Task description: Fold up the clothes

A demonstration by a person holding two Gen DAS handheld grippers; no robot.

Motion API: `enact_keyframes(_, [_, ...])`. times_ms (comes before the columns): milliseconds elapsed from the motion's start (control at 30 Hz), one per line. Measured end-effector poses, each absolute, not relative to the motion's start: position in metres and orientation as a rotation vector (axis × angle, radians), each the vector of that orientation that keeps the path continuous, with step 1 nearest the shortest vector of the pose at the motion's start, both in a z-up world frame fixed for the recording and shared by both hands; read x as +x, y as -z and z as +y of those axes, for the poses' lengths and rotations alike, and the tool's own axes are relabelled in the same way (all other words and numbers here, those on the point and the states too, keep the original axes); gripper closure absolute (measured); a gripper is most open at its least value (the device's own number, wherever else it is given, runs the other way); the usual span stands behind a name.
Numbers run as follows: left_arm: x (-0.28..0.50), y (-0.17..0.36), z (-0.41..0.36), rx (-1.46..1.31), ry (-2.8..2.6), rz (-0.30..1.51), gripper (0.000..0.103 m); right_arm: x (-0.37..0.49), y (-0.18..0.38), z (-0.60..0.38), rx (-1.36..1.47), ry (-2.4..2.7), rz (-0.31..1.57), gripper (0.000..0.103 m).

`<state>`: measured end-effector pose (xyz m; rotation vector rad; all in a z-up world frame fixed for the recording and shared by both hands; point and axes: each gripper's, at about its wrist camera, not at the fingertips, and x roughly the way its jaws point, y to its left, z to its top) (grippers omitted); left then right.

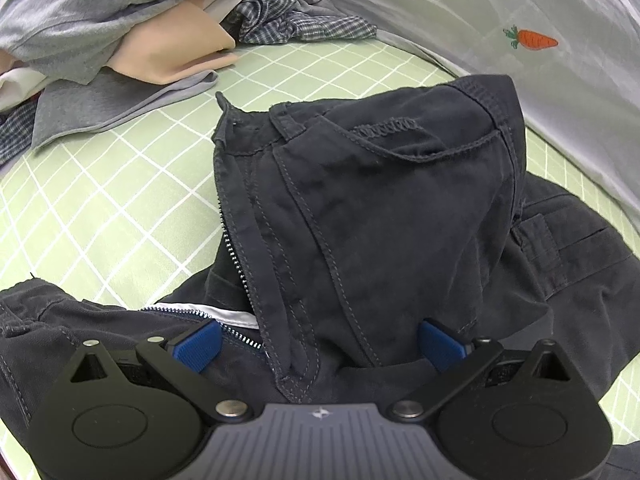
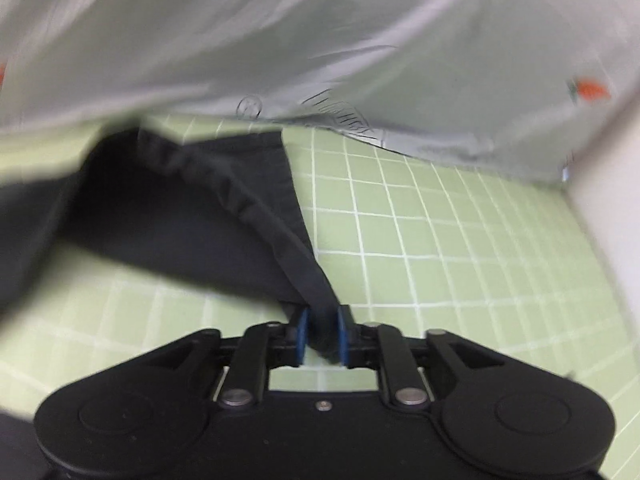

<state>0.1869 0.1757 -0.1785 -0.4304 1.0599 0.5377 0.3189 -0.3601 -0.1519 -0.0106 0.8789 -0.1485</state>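
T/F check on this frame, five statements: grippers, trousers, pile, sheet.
1. The right gripper is shut on the trousers. True.
2. The left gripper is clamped shut. False: its pads stand wide apart, trouser cloth between them.
3. The trousers' zip is open. True.
4. The clothes pile sits on the trousers. False: it lies apart, farther back on the sheet.
5. The sheet is plain white. False: green with a white grid.
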Motion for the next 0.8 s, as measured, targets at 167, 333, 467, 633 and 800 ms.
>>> enact_keyframes(167, [0.188,0.181,0.17,-0.392,-0.548,1.067,0.0,0.332,0.146,-0.369,0.169,0.154,0.842,0.066])
enact_keyframes(333, [0.192,0.183,0.166,-0.364,-0.557,1.088,0.0,0.351,0.147,-0.372,0.271,0.153,0.82,0.06])
enact_keyframes(467, [0.199,0.185,0.159,-0.322,-0.584,1.116,0.0,0.37,0.152,-0.37,0.278,0.137,0.825,0.06])
enact_keyframes(633, [0.2,0.187,0.156,-0.3,-0.598,1.122,0.0,0.412,0.177,-0.363,0.117,0.023,0.931,0.061])
enact_keyframes(800, [0.202,0.19,0.152,-0.277,-0.614,1.119,0.0,0.428,0.181,-0.368,0.086,-0.018,0.925,0.061])
